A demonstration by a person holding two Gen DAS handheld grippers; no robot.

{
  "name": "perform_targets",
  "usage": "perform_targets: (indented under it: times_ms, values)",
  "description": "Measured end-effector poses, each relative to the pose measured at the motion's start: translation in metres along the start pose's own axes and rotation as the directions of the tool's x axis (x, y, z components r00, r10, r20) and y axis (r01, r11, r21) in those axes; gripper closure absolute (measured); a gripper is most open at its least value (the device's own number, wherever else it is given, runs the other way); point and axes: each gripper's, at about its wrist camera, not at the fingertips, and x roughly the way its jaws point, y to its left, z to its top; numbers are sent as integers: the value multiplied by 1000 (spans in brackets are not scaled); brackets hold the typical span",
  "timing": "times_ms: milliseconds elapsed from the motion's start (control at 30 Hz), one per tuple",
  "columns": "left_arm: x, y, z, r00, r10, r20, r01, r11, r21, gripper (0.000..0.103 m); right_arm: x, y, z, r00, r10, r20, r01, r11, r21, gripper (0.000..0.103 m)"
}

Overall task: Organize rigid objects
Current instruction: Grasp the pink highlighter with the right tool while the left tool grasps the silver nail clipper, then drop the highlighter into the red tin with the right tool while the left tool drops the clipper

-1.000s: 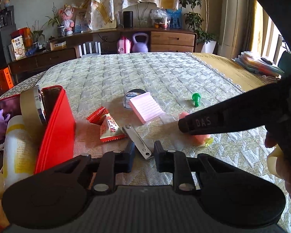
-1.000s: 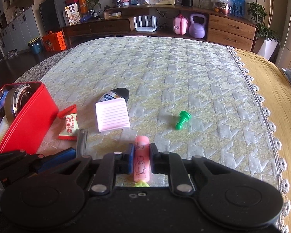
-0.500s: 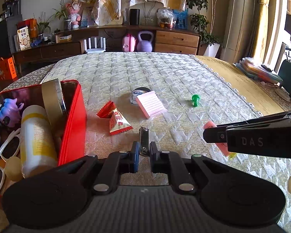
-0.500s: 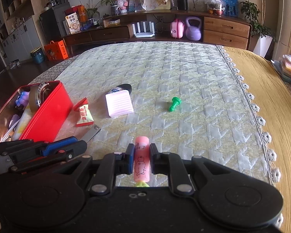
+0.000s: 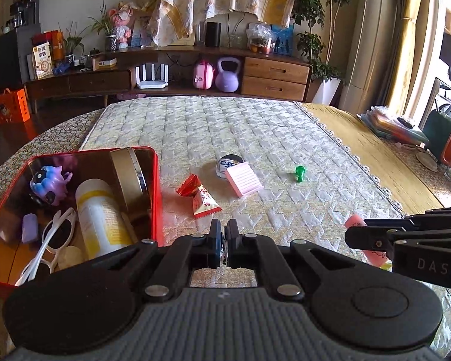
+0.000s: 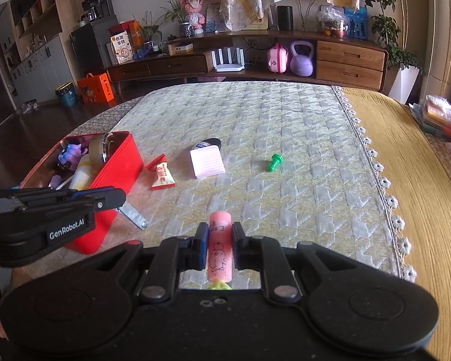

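Pink tube (image 6: pixel 220 246), printed with a cartoon, sits clamped upright between the jaws of the right gripper (image 6: pixel 220 242), above the quilted cover (image 6: pixel 285 138). Left gripper (image 5: pixel 224 240), jaws clenched on a flat metal clip (image 6: pixel 133 214), hangs beside the open red tin (image 5: pixel 154 186), which holds a bottle, white glasses, a purple toy and a tape roll. On the cover lie a snack packet (image 5: pixel 204 201), a pink pad (image 5: pixel 244 178) and a green peg (image 5: pixel 300 173).
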Motion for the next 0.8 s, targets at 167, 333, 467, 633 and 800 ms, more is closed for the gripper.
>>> perform_targets:
  times_ms: [167, 333, 467, 633, 800]
  values:
    - [-7, 9, -8, 999, -28, -25, 28, 999, -20, 99, -10, 1, -8, 1000, 2, 6, -2, 1000, 11, 88]
    - [-23, 19, -17, 998, -55, -18, 54, 997, -53, 99, -18, 0, -18, 1000, 5, 2, -5, 1000, 23, 88]
    - [-35, 32, -11, 998, -70, -6, 69, 992, -104, 99, -24, 2, -18, 1000, 16, 9, -16, 1000, 25, 88]
    - [-48, 50, 1, 998, -63, 13, 64, 987, -147, 99, -30, 13, -10, 999, 41, 31, -41, 999, 8, 88]
    - [-60, 71, 13, 998, -31, 49, 39, 985, -166, 99, -31, 33, 4, 996, 75, 51, -74, 997, -23, 88]
